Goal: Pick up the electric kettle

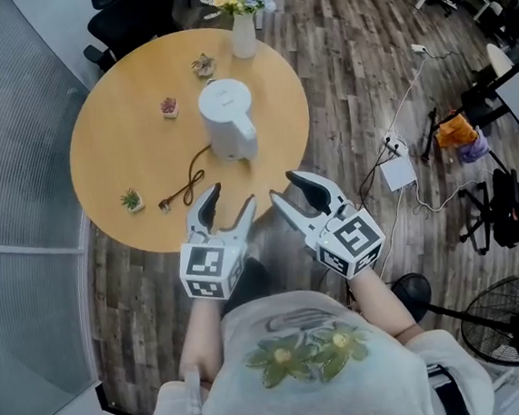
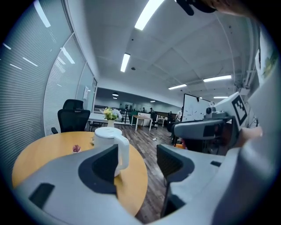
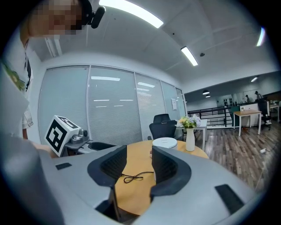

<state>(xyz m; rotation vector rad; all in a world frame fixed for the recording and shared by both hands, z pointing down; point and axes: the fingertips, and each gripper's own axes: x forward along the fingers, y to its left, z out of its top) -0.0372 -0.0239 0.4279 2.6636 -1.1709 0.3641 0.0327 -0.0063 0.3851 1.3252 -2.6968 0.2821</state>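
Electric kettle [image 1: 227, 118] sits in neither grip: the left gripper [image 1: 231, 197] has its jaws wide apart and empty, and the right gripper [image 1: 285, 187] has its jaws partly open, also empty. Both hover at the near edge of the round wooden bench [image 1: 116, 143], short of the kettle. White and upright, it stands near the bench's middle, with a black cord [image 1: 189, 183] trailing toward the left gripper and a vase of flowers [image 1: 242, 30] beyond.
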